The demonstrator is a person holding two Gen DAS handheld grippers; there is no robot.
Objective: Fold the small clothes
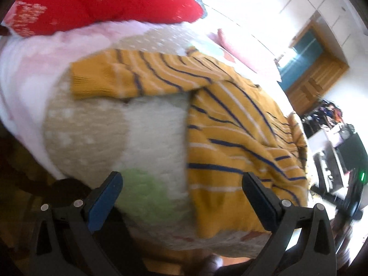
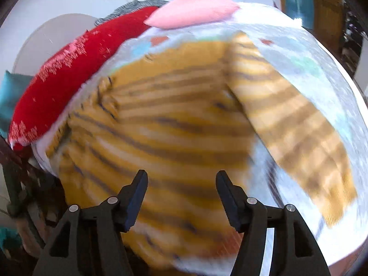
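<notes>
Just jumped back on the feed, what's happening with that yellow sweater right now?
The mustard striped sweater lies spread on the patterned blanket, one sleeve stretched out sideways. No fold shows in the body yet. The left gripper is open near the sweater's side edge, and the right gripper is open above the body; neither holds any fabric. A red cushion and a pink pillow sit at the far edge. The right wrist view is motion-blurred.

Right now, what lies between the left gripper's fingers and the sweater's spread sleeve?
In the left wrist view, only bare blanket lies between the open left gripper and the sweater sleeve; nothing else sits there.
</notes>
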